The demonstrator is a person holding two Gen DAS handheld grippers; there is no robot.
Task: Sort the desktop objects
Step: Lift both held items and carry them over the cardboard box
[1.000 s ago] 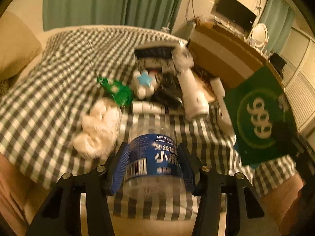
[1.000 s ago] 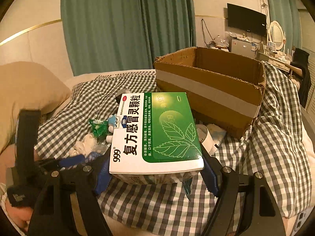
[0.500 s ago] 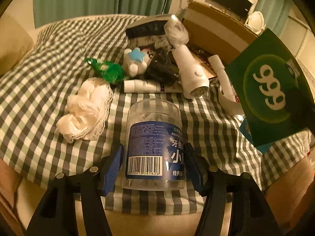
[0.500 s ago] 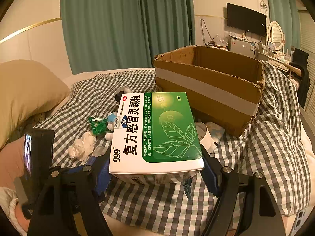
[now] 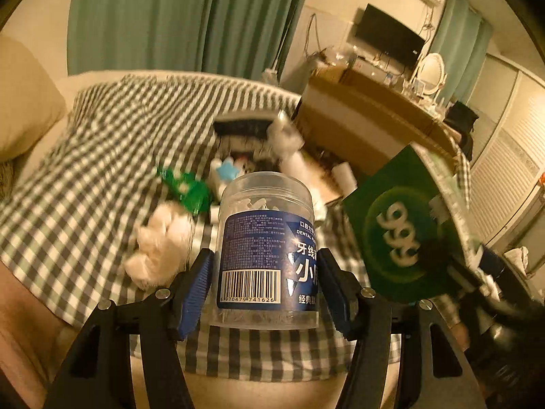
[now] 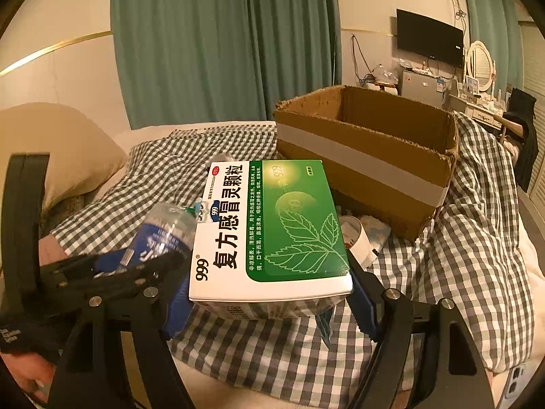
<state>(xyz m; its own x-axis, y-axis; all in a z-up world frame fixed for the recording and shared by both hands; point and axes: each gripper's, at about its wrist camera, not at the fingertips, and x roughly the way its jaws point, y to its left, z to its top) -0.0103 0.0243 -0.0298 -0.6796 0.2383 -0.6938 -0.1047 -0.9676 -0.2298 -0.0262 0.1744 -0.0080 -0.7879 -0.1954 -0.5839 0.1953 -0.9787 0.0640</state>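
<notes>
My left gripper (image 5: 265,289) is shut on a clear dental floss jar (image 5: 267,252) with a blue label and holds it lifted above the checked cloth (image 5: 85,177). The jar also shows in the right wrist view (image 6: 163,231), left of the box. My right gripper (image 6: 269,303) is shut on a green and white 999 medicine box (image 6: 269,225), held level above the cloth; its end shows in the left wrist view (image 5: 402,225). An open cardboard box (image 6: 371,156) stands beyond it on the right.
A pile of small items lies on the cloth: a white cloth wad (image 5: 160,238), a green packet (image 5: 190,187), a blue-star toy (image 5: 226,170), a black case (image 5: 243,126). A tape roll (image 6: 354,238) lies by the cardboard box. A pillow (image 6: 54,150) sits left.
My left gripper has lifted the floss jar off the cloth and tilted upward, moving it nearer the medicine box. The right gripper has held the box almost still.
</notes>
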